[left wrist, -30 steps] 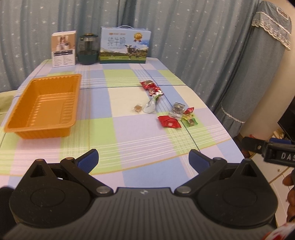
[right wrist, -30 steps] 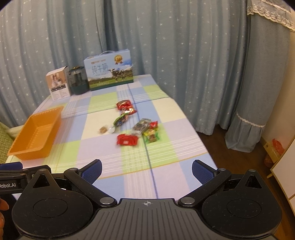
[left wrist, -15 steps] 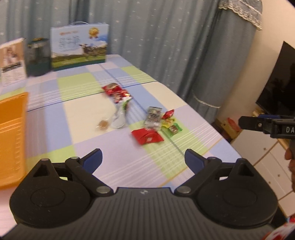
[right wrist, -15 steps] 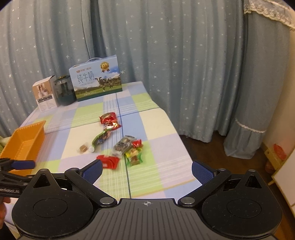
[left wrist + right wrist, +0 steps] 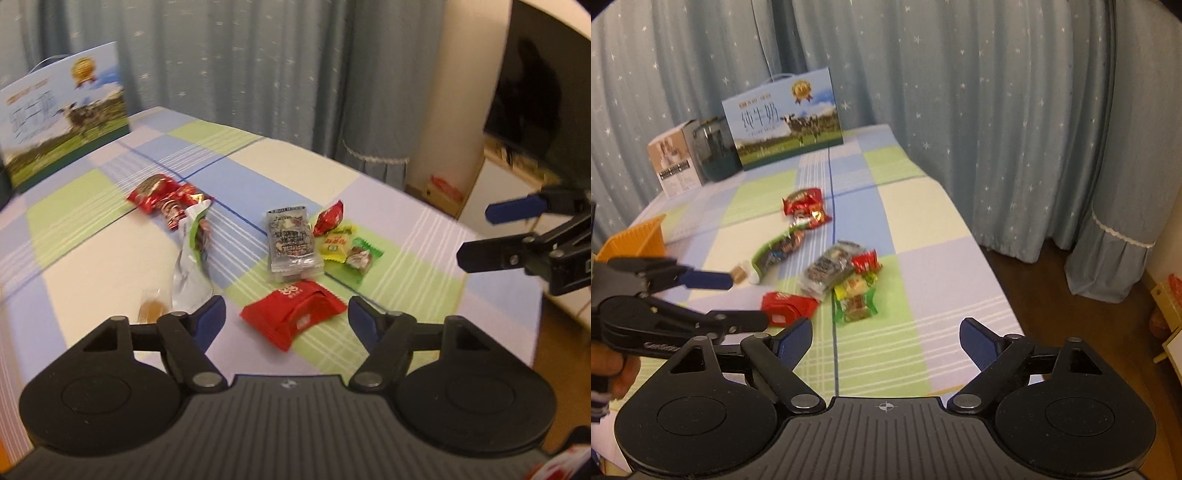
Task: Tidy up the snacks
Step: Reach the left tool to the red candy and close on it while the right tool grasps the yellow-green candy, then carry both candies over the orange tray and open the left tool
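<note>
Claws left (image 5: 286, 319) and right (image 5: 886, 341) gape empty near red packet (image 5: 293, 316).

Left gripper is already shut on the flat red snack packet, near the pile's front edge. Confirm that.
Not shut. In the left wrist view the left gripper is open, its blue pads either side of the flat red snack packet, which lies on the table at the pile's front edge.
</note>
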A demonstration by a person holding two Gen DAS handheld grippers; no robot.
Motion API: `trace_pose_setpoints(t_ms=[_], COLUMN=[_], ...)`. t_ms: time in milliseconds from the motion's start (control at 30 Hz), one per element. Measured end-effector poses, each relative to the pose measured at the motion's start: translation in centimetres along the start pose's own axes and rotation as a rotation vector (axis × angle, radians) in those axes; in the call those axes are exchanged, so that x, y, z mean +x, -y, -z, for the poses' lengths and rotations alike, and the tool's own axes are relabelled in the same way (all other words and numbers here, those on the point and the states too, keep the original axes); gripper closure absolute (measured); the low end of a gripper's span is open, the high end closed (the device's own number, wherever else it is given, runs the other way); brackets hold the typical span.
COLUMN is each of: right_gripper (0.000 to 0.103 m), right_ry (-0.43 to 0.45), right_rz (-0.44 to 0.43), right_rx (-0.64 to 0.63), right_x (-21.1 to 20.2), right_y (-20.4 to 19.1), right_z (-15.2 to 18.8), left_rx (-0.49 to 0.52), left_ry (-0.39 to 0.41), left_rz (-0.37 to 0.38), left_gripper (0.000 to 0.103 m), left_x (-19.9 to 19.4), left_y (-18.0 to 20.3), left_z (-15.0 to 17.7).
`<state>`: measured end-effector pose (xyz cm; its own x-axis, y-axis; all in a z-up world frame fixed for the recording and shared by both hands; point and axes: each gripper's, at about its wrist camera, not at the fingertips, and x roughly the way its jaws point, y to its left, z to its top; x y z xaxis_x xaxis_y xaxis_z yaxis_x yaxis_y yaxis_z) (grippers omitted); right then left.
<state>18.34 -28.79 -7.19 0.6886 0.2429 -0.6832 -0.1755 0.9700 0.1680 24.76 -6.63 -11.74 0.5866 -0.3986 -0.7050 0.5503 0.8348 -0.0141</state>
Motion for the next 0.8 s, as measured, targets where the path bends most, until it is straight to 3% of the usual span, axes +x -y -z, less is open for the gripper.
trace_pose_setpoints(t_ms=[267, 333, 433, 633, 700, 800], right_gripper=[0.016, 0.016, 0.016, 0.018, 0.029, 0.036], right_ry=[-0.033, -0.035, -0.034, -0.018, -0.022, -0.023], right_rz=[0.021, 0.020, 0.011, -0.028, -0.033, -0.018], right_rx=[0.015, 0.010, -0.001, -0.042, -0.050, -0.089], right_x=[2.5, 3.0, 3.7, 5.3, 6.2, 7.8], right_y=[0.4, 0.3, 0.2, -1.0, -1.4, -2.1], right_z=[0.4, 0.4, 0.2, -0.5, -0.8, -1.1], left_rx=[0.153, 0.159, 0.131, -0.015, -0.062, -0.116], left_ry=[-0.030, -0.043, -0.046, -0.048, -0.040, -0.030], left_rz=[0.008, 0.019, 0.038, -0.024, -0.040, -0.069], left_gripper=[0.043, 0.053, 0.072, 0.078, 0.078, 0.078], left_x=[3.5, 4.0, 3.9, 1.6, 0.5, -0.8], left_y=[0.4, 0.4, 0.3, -0.7, -1.0, -1.3], left_z=[-0.5, -0.4, -0.1, 1.4, 2.1, 3.0])
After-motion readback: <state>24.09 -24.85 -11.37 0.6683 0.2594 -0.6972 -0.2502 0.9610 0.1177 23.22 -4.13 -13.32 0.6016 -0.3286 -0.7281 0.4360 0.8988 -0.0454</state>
